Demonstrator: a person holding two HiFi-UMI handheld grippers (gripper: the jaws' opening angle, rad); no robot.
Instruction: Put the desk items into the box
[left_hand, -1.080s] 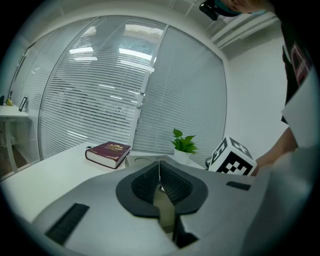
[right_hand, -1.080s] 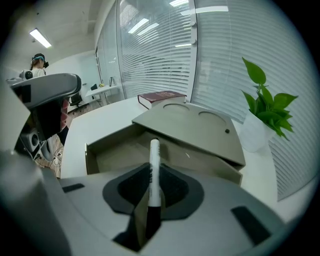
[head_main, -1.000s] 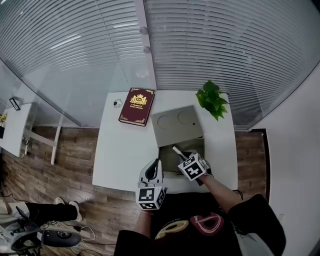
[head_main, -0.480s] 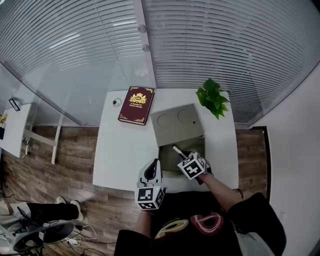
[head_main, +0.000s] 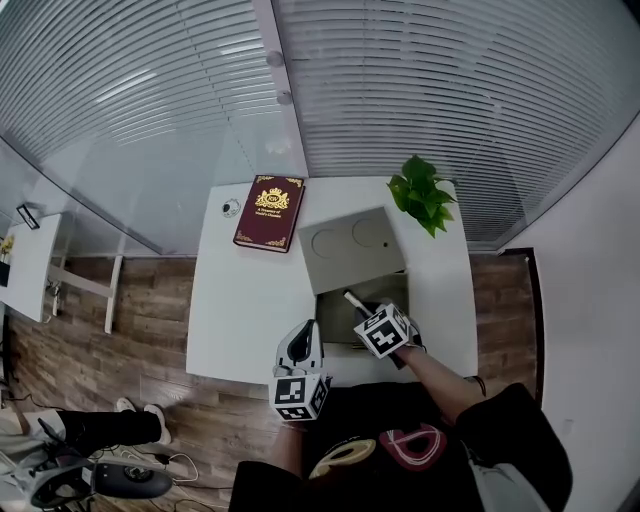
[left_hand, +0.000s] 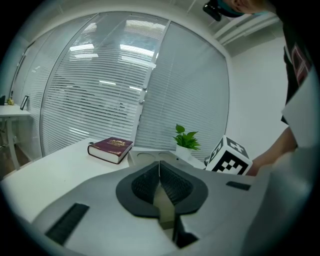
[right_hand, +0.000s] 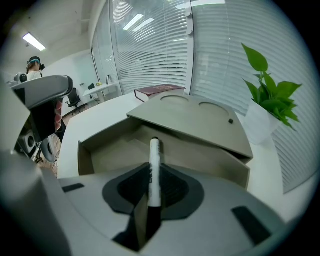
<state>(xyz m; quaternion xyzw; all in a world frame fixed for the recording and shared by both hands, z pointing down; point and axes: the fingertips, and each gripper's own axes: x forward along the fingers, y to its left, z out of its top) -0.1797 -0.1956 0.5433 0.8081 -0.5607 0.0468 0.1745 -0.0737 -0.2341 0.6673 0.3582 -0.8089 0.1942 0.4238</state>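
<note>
A grey box (head_main: 337, 322) stands open on the white desk (head_main: 245, 300), its lid (head_main: 352, 248) tipped back. My right gripper (head_main: 366, 313) hovers over the box's open compartment (right_hand: 117, 152), shut on a white marker pen (right_hand: 154, 167) with a dark cap end, which points into the box. My left gripper (head_main: 305, 332) stays at the desk's near edge, left of the box, shut and empty (left_hand: 160, 181). A dark red book (head_main: 269, 211) with gold print lies at the desk's far left, and a small round item (head_main: 232, 207) sits beside it.
A potted green plant (head_main: 422, 196) stands at the desk's far right corner, just behind the lid. Glass walls with blinds run behind the desk. A second white table (head_main: 25, 255) stands at the far left on the wooden floor.
</note>
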